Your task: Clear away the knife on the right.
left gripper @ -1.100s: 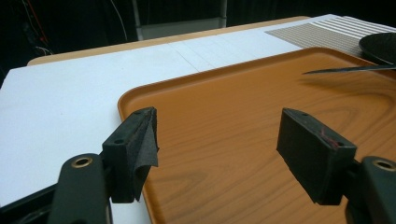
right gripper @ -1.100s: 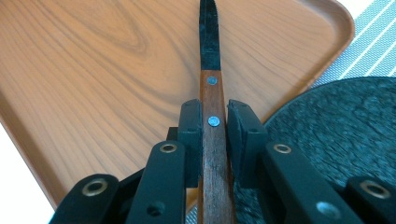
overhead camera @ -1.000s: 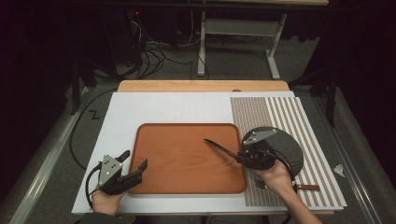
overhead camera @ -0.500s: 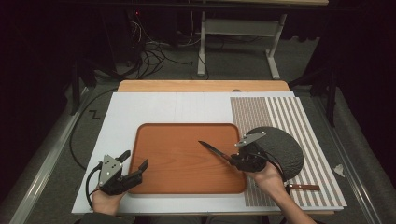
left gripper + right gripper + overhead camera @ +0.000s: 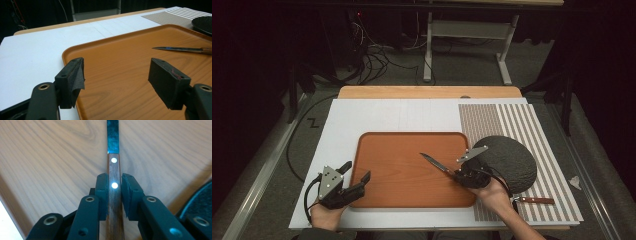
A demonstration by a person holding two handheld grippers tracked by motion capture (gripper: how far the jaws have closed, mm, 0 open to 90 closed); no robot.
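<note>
knife (image 5: 435,163) held by its wooden handle in right gripper (image 5: 462,175) jaws, blade pointed far-left over tray (image 5: 382,145), left gripper (image 5: 357,182) jaws wide, empty

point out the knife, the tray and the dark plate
knife (image 5: 114,195), right gripper view, wooden handle between the jaws
tray (image 5: 399,150), high view, bare wood-grain floor
dark plate (image 5: 512,162), high view, middle of its face
</note>
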